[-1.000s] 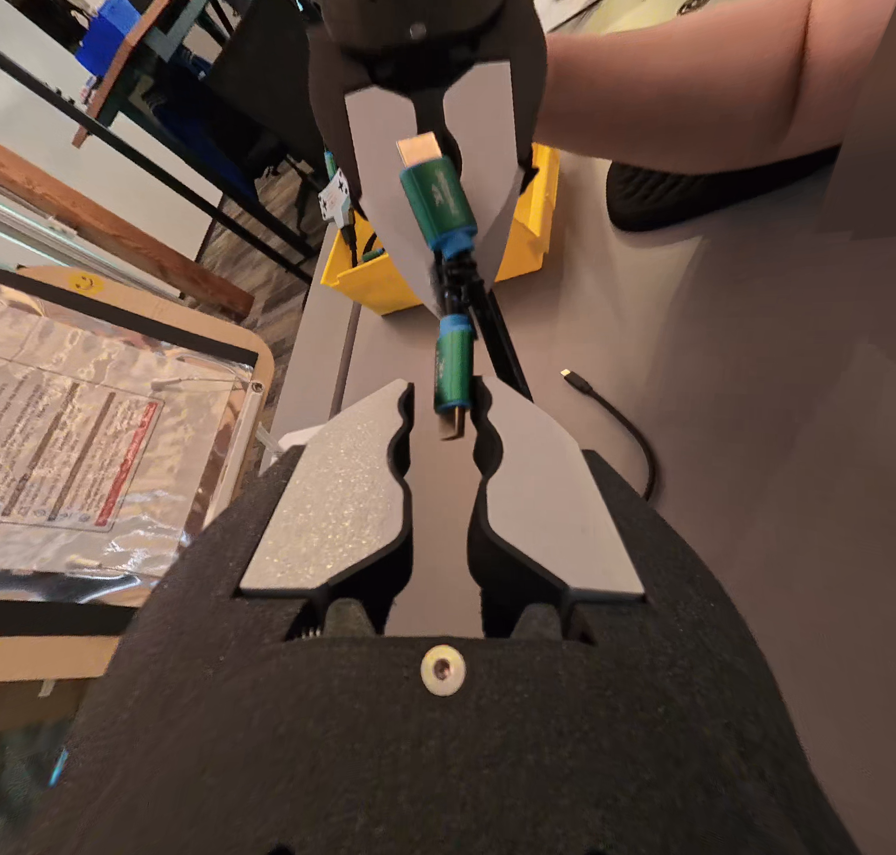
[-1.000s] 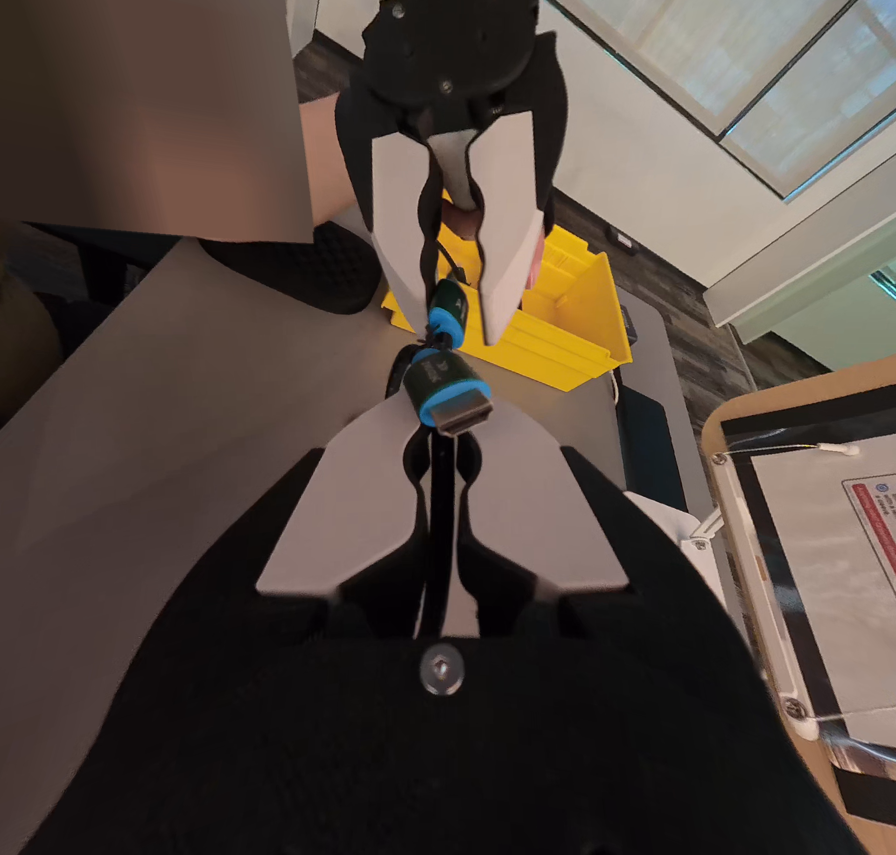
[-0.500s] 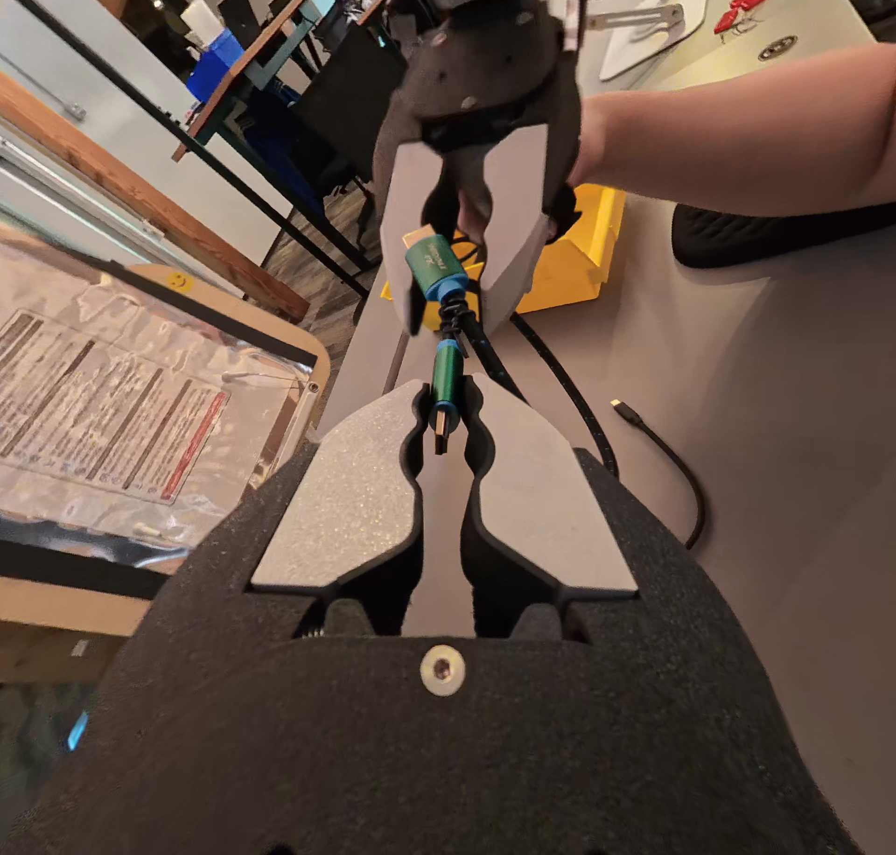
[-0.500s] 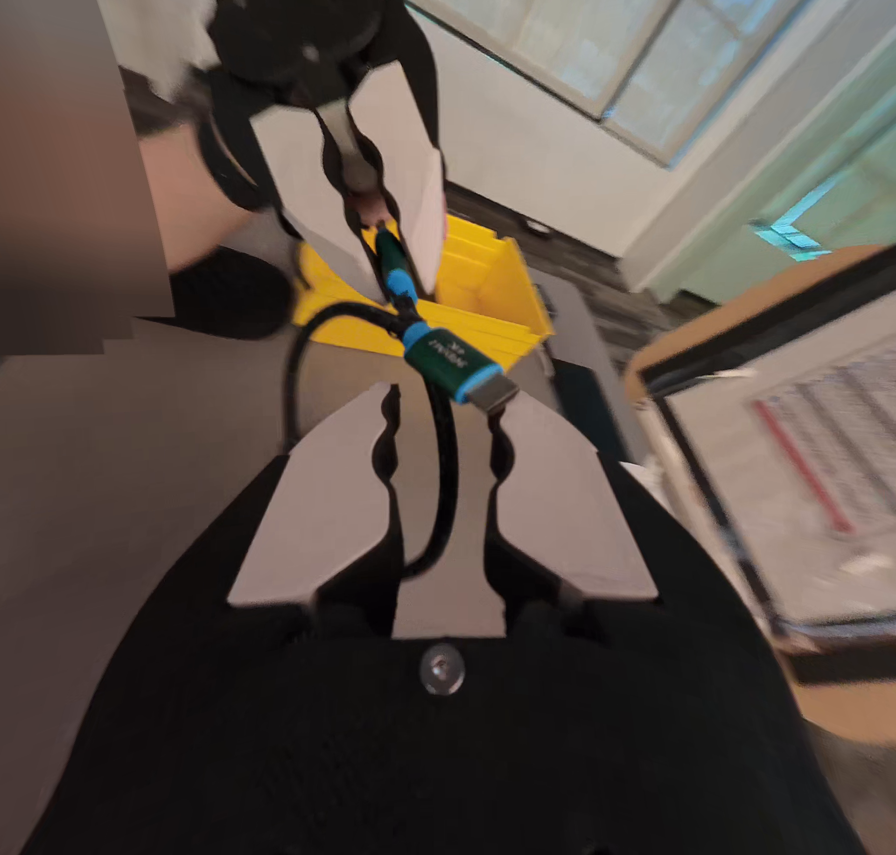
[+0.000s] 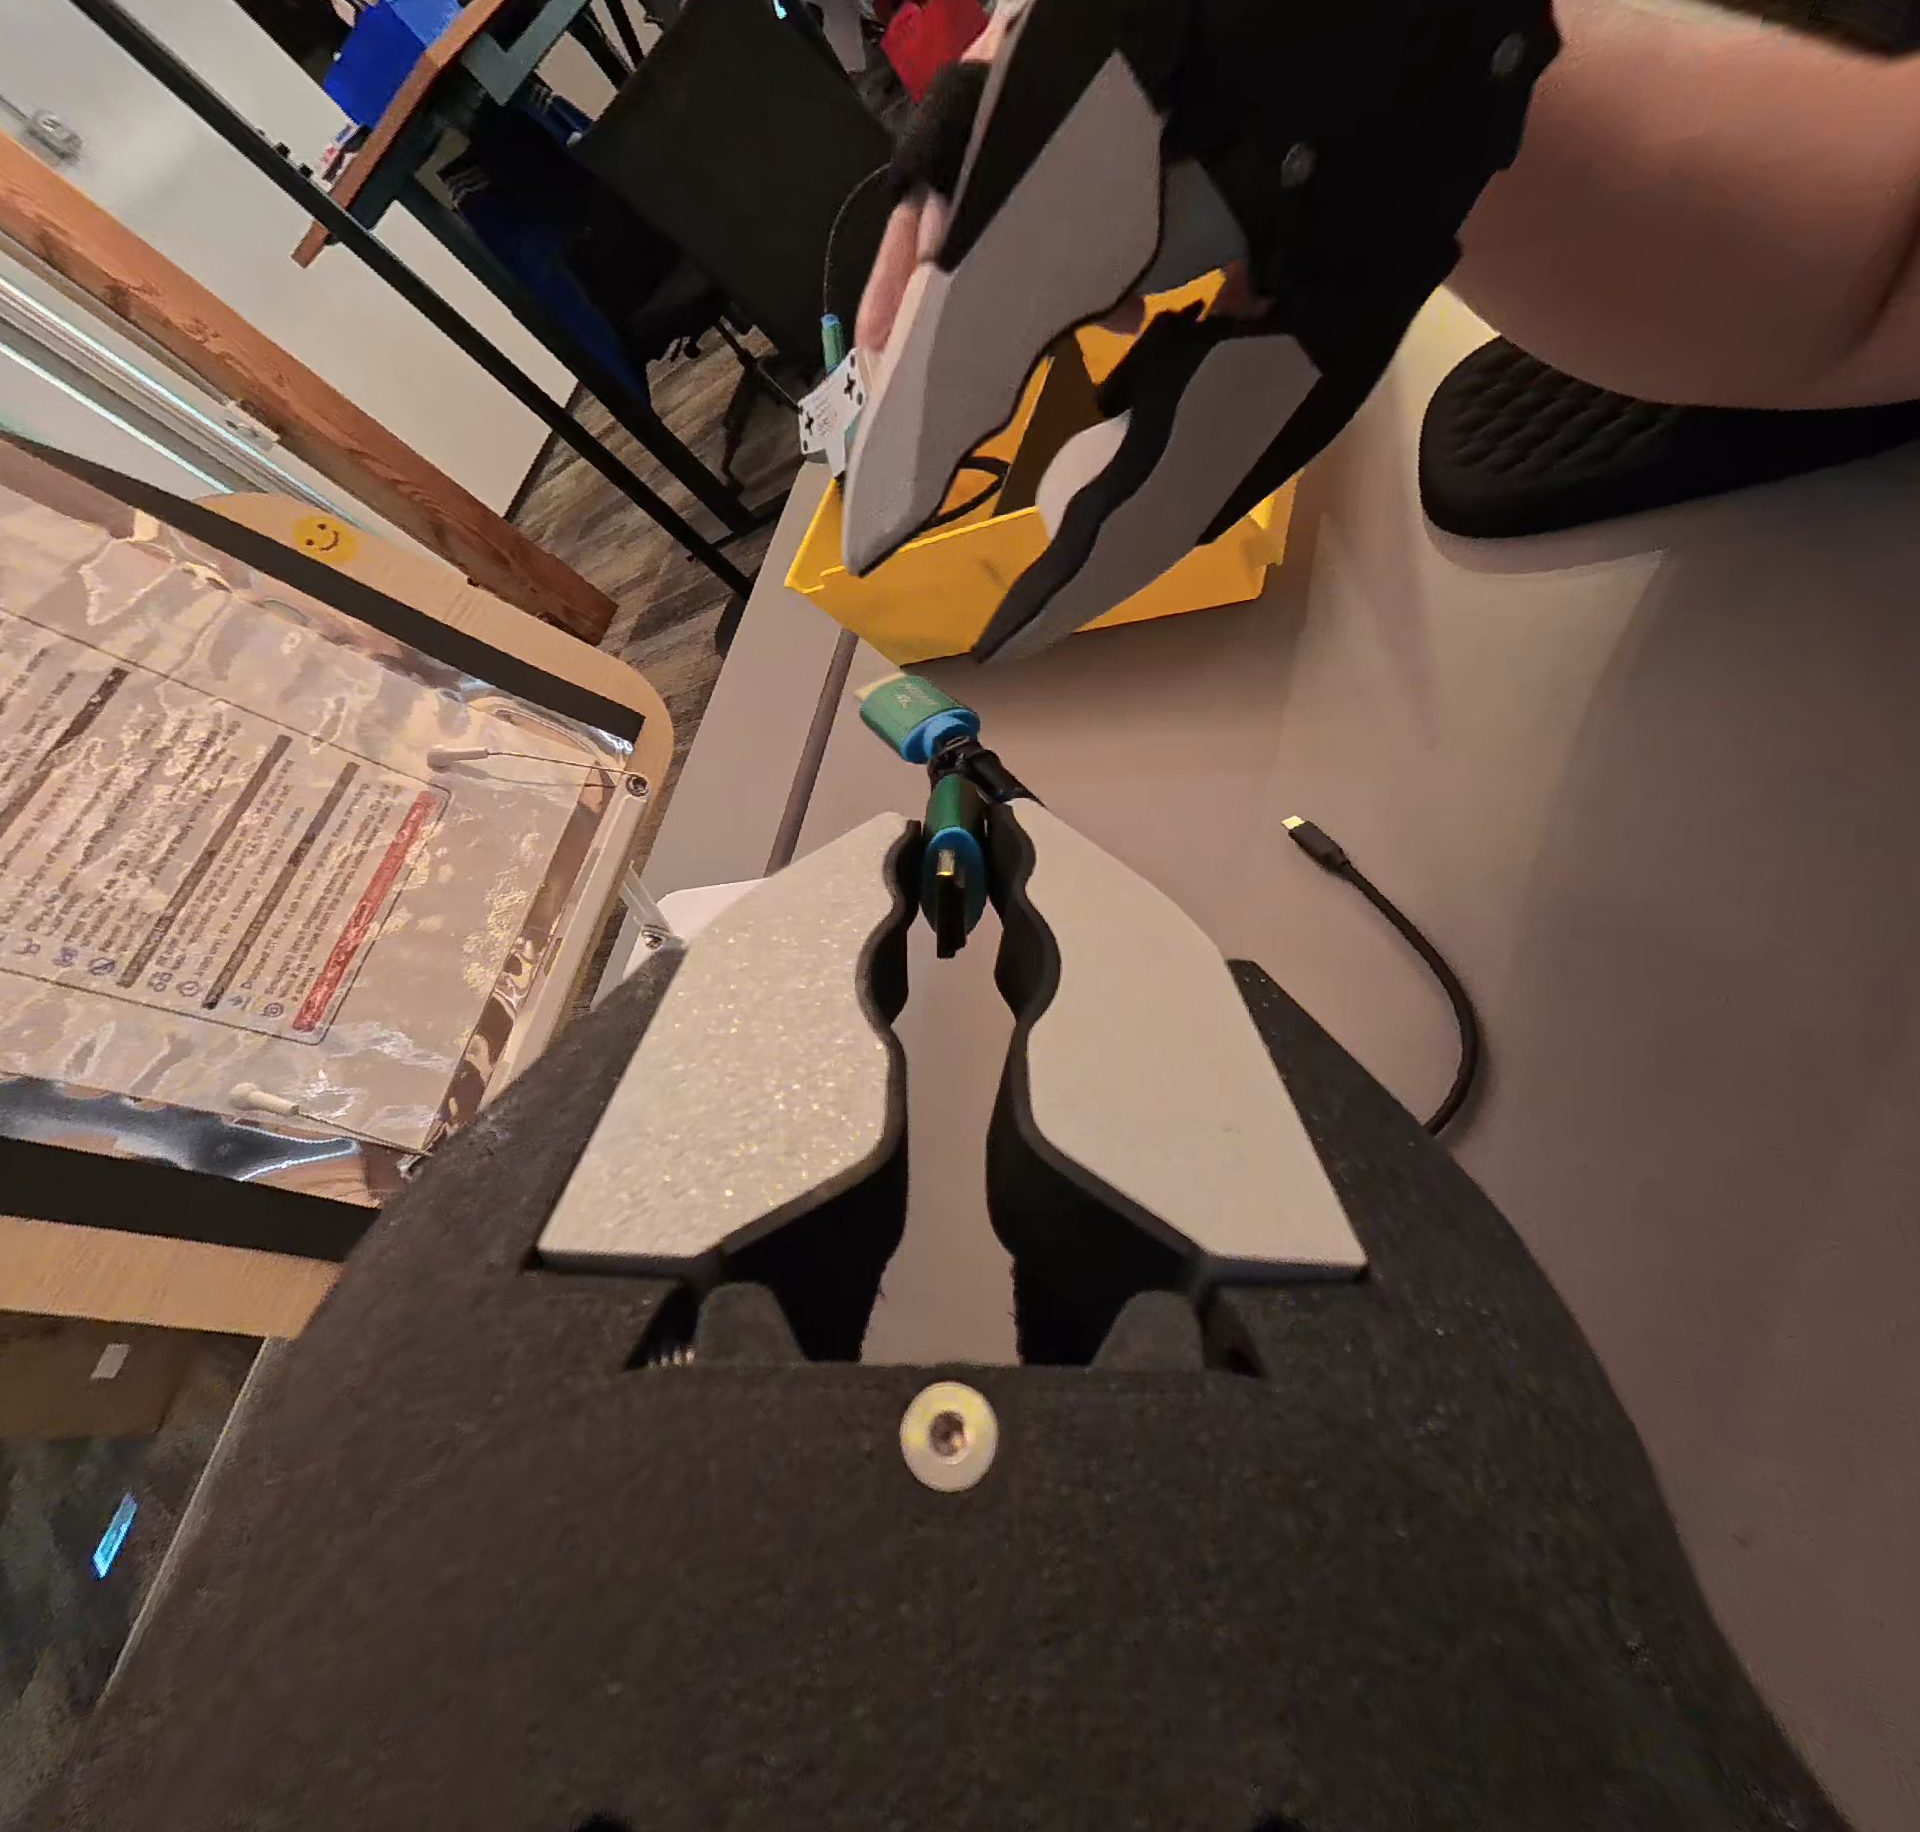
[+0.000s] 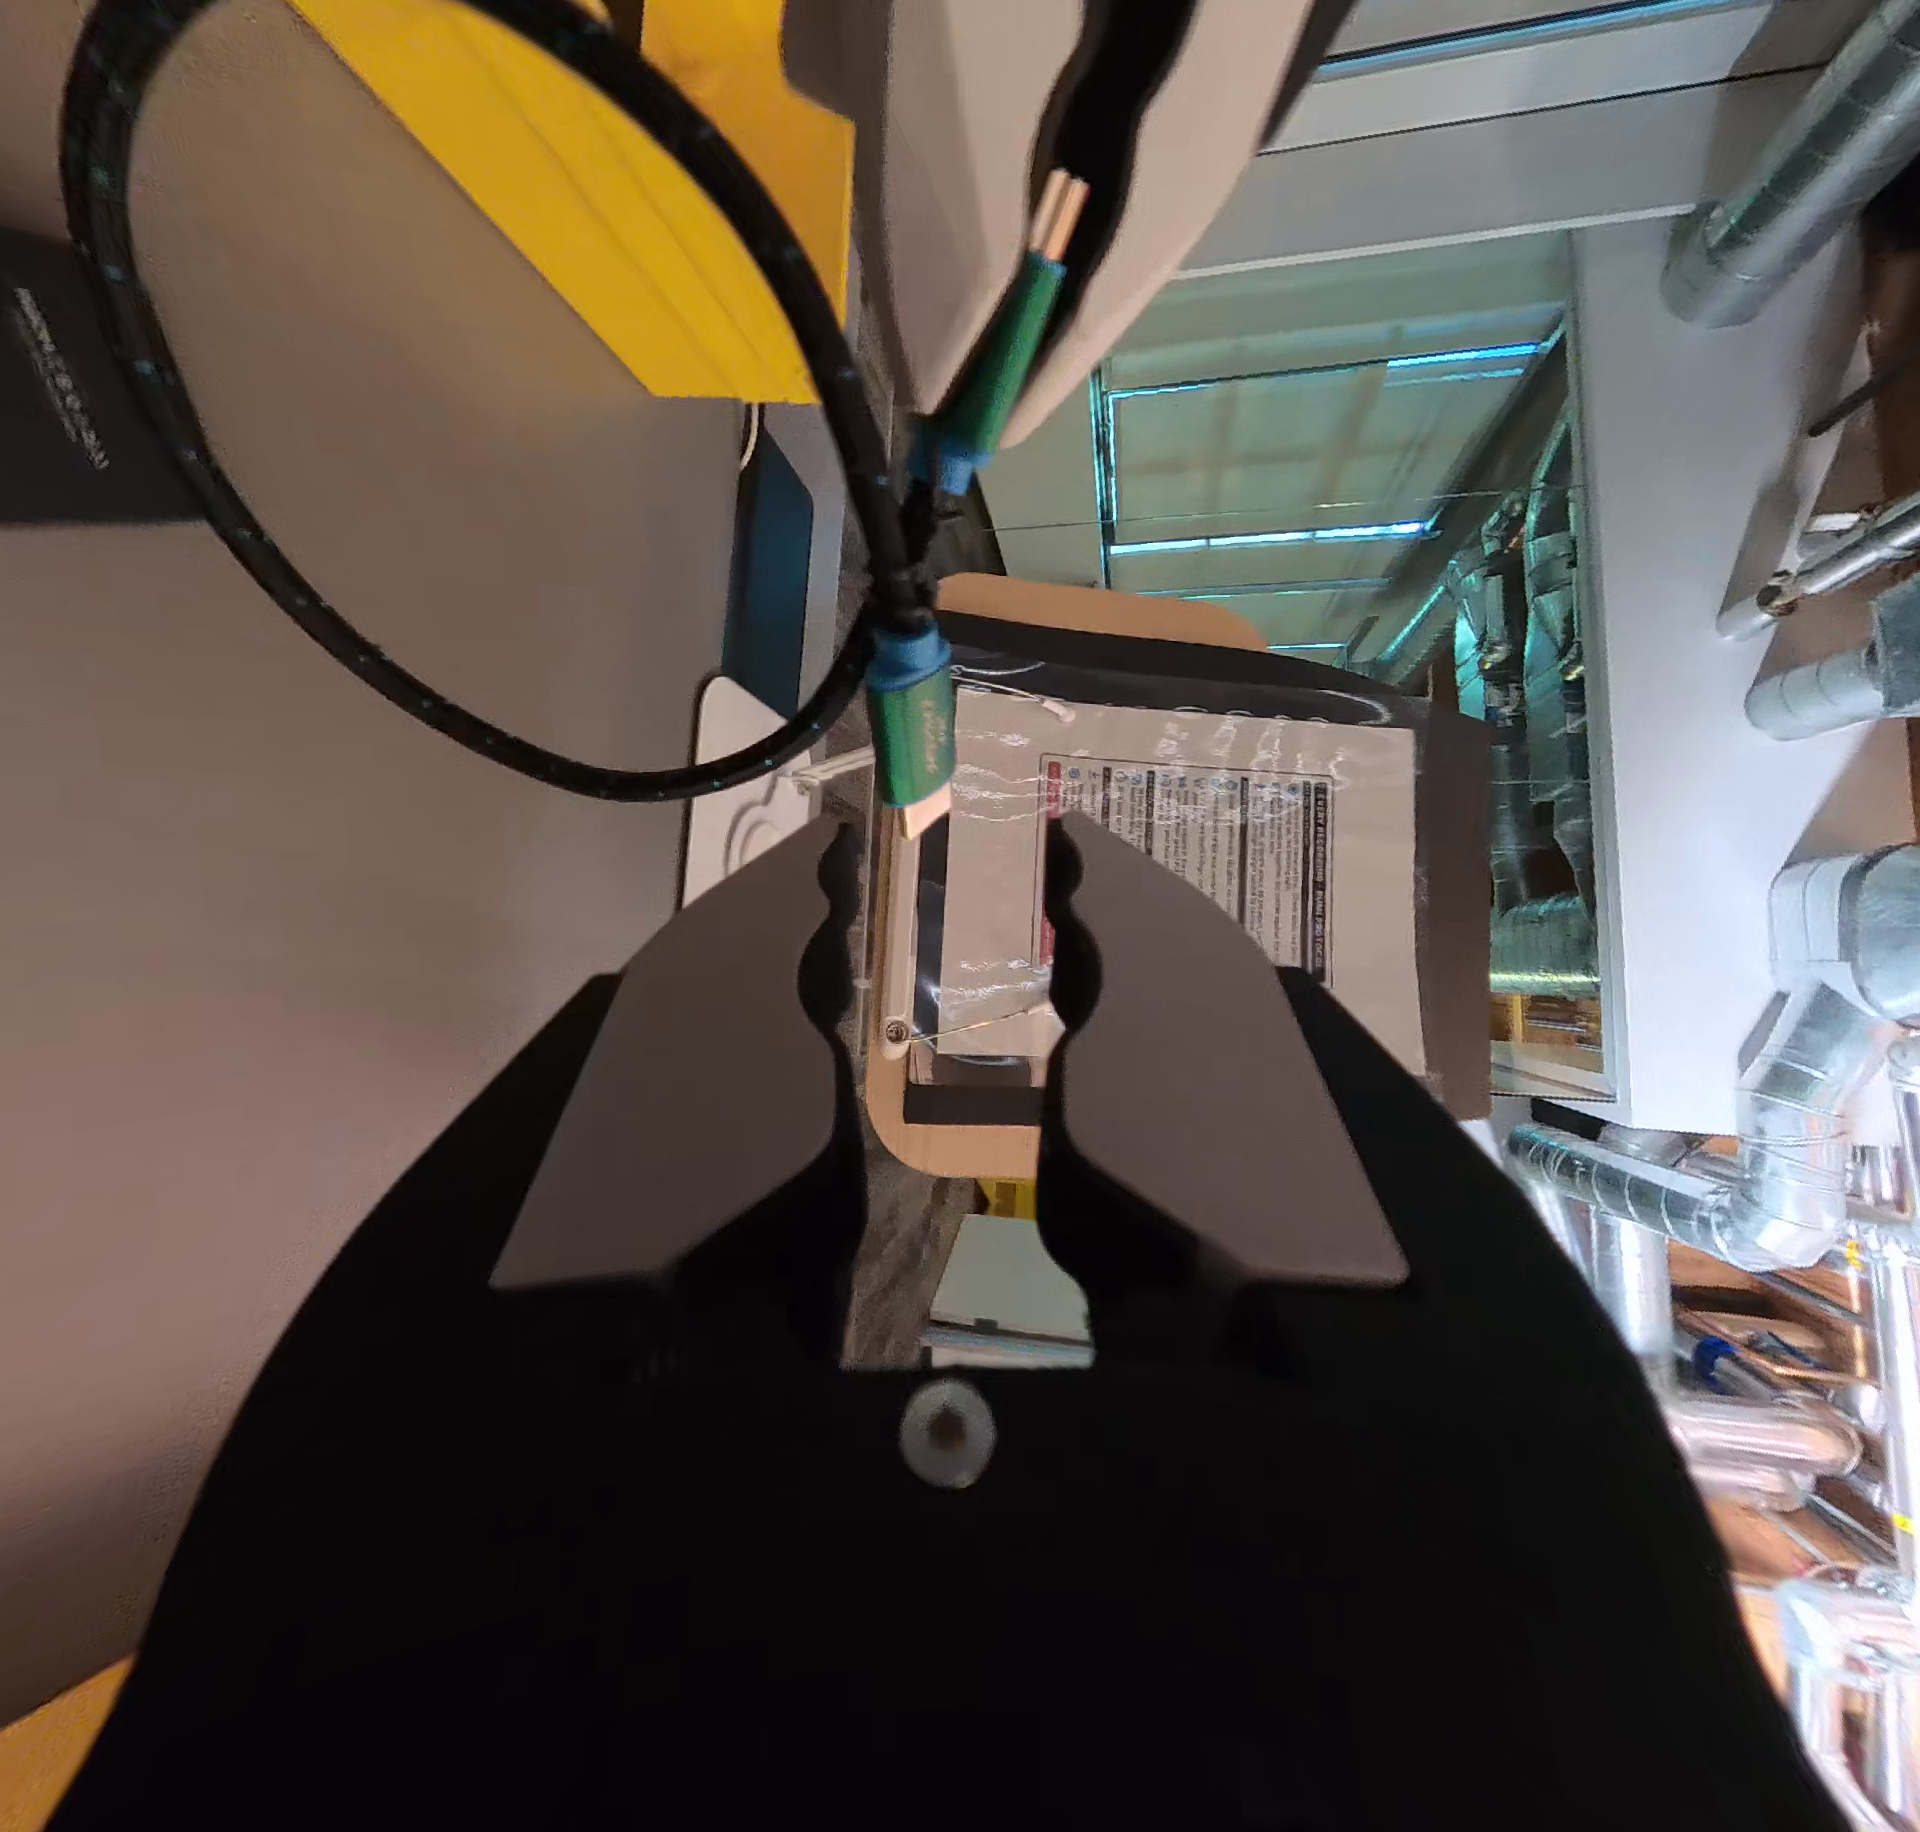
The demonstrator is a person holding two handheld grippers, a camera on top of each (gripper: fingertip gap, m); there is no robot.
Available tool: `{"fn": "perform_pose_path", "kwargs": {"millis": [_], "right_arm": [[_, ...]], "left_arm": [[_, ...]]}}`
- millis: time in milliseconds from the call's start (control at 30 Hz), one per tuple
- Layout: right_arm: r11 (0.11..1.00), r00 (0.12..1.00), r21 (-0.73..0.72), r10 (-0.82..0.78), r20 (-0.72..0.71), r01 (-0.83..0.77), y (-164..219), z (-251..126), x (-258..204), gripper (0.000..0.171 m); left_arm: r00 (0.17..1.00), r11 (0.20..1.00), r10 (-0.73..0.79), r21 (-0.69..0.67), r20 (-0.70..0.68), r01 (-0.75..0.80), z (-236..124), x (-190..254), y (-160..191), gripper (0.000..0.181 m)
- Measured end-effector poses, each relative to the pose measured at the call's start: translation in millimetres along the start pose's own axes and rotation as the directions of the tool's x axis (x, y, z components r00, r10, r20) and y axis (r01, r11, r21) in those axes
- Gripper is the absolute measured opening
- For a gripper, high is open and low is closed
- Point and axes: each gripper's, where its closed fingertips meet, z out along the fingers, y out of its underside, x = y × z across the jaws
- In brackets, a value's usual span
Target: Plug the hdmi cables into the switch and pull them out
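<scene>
While left tongs (image 5: 951,873) pinch one green plug (image 5: 954,863) above the bench (image 5: 1558,795), right tongs (image 6: 951,832) gape, empty; second plug (image 6: 912,733) dangles. Yellow bin (image 5: 935,577) holds dark cable.

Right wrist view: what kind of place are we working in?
Probably a workshop or lab: exposed silver ducts overhead, a yellow parts bin on the grey table, more work tables behind.
</scene>
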Motion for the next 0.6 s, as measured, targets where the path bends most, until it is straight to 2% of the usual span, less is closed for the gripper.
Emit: {"fn": "perform_pose_path", "kwargs": {"millis": [200,267,300,500,600], "right_arm": [[0.988,0.987,-0.049,-0.147,-0.065,0.144,-4,16,-7,0.034],[0.980,0.974,-0.057,-0.196,-0.117,0.190,-6,18,-3,0.017],[0.978,0.969,-0.057,-0.205,-0.140,0.199,-7,18,-1,0.016],[0.996,0.970,0.024,-0.075,-0.231,0.083,-9,6,22,0.014],[0.998,0.965,0.003,-0.059,-0.255,0.062,-3,3,29,0.013]], "left_arm": [[0.998,0.997,-0.021,0.071,-0.062,0.025,1,9,-12,0.012],[0.996,0.994,-0.028,0.099,-0.086,0.036,0,13,-17,0.012],[0.996,0.994,-0.027,0.107,-0.088,0.037,0,13,-19,0.012],[0.998,0.979,-0.036,0.197,-0.055,0.046,-17,3,-32,0.012],[0.998,0.972,-0.044,0.231,-0.040,0.052,-25,-2,-36,0.012]]}}
